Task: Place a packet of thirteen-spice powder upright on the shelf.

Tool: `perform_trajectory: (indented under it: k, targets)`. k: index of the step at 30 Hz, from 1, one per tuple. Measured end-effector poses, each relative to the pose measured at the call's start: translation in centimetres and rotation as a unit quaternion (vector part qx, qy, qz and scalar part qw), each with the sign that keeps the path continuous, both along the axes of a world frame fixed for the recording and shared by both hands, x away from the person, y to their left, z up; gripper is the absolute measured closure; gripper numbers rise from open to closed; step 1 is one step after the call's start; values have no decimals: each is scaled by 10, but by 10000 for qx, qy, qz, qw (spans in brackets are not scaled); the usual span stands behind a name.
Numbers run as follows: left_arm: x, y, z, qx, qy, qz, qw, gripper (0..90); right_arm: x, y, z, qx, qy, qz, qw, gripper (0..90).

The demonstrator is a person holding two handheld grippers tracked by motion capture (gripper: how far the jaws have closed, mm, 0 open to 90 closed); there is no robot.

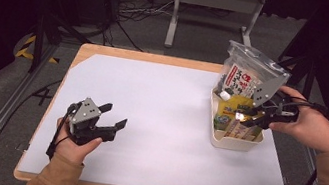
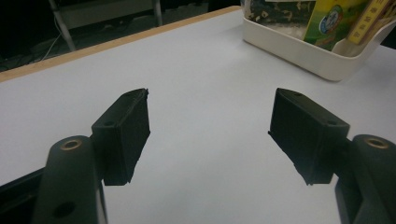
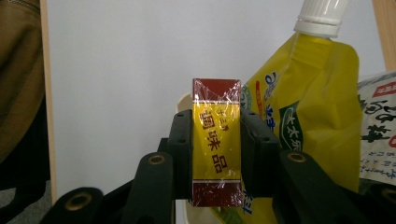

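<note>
— Jaws of the right gripper (image 3: 215,154) are seen clamped on the two long sides of a small upright box wrapped in clear film, yellow with dark red ends (image 3: 217,140). The box is held over the cream plastic tub (image 1: 234,141), which sits directly below the gripper.

— And what lies beside the grip?

— A yellow spouted pouch with a white screw cap (image 3: 303,107) is pressed up against the box on one side, and a clear bag with printed labels (image 1: 246,78) stands beyond it, both in the tub.

— What might go wrong?

— The glossy film could let the box slip between the pads if it is lifted quickly, it is judged. The pouch could also be dragged or tipped, since it leans against the box.

— And the left gripper (image 1: 115,117)?

— Its jaws are spread wide with nothing between them, over the white sheet on the table (image 1: 160,107), well apart from the tub.

— Do the views differ?

— The pad contact is given by the right gripper view; in the high view it is hidden behind the bag and the hand. The spacing of the two hands is given by the high view.
</note>
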State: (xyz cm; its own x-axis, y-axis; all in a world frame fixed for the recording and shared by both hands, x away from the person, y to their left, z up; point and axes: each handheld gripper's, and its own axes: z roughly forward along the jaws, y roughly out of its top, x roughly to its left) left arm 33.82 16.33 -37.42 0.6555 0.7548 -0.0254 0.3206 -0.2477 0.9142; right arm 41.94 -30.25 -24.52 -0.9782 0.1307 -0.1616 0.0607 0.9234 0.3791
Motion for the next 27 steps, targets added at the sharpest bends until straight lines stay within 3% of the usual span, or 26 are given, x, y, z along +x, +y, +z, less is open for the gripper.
perform_trajectory:
  k: [7, 16, 22, 27]
  targets:
    - [0, -1, 0, 10, 17, -8, 10000, 291, 1, 1, -2, -57, 114, 68, 9999, 686]
    - [1, 0, -1, 19, 20, -6, 10000, 291, 5, 4, -20, -252, 174, 8, 9995, 682]
    - [1, 0, -1, 51, 16, -8, 10000, 291, 3, 3, -23, -270, -34, 31, 9996, 675]
    - [1, -1, -1, 47, 27, -17, 10000, 291, -6, 8, -24, -479, -255, 120, 9985, 678]
